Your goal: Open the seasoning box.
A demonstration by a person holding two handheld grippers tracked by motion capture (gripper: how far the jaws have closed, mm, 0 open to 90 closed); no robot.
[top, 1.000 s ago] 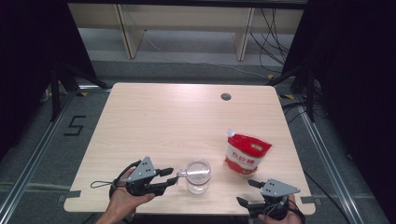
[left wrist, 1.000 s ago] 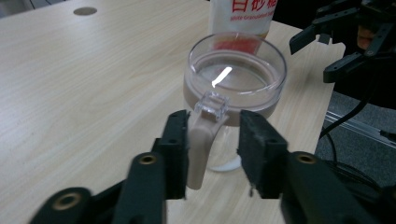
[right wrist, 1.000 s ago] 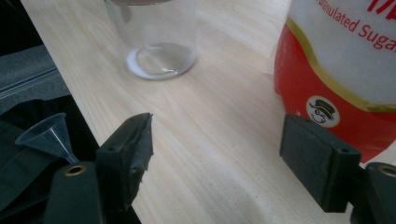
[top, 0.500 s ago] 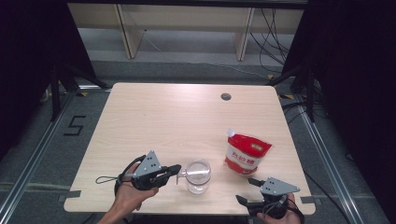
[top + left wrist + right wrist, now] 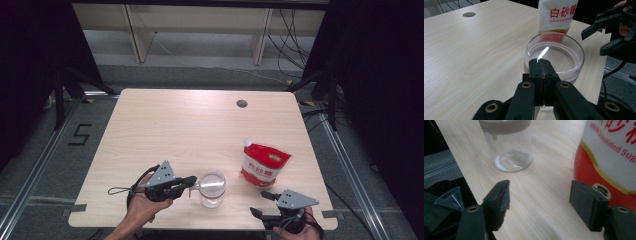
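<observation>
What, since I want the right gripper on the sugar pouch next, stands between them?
Nothing visible. Only bare table lies between the right gripper, whose jaws have just been closing on nothing, and the white sugar pouch. The glass jar stands off to one side.

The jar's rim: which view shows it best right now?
Left gripper view: it looks straight down into the jar, whole rim visible past the shut fingers. The high view shows it small; the right gripper view shows its base and lower wall.
</observation>
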